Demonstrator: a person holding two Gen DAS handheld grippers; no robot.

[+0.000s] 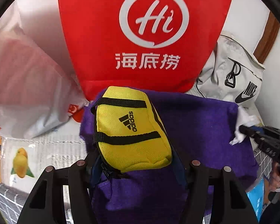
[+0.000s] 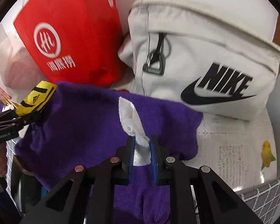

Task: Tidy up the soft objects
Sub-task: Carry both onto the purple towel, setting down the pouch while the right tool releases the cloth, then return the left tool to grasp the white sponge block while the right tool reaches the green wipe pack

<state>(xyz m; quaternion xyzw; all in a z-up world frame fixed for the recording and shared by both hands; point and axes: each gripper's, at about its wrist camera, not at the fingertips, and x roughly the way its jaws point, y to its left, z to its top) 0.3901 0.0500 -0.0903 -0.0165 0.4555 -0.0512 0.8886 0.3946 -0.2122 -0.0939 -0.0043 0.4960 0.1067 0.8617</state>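
My left gripper (image 1: pixel 136 166) is shut on a small yellow Adidas pouch (image 1: pixel 130 128) and holds it over a purple fleece cloth (image 1: pixel 205 123). The pouch (image 2: pixel 36 98) and the left gripper (image 2: pixel 18 120) also show at the left of the right wrist view. My right gripper (image 2: pixel 142 149) is shut on a crumpled white tissue (image 2: pixel 132 119) that lies on the purple cloth (image 2: pixel 80 119). The right gripper (image 1: pixel 259 140) with the tissue (image 1: pixel 241 128) shows at the right edge of the left wrist view.
A red Haidilao bag (image 1: pixel 143 37) stands behind the cloth and also shows in the right wrist view (image 2: pixel 69 37). A white Nike bag (image 2: pixel 205 56) stands at the right. A translucent plastic bag (image 1: pixel 24 78) lies left. A printed sheet with a yellow bird (image 2: pixel 233 155) covers the surface.
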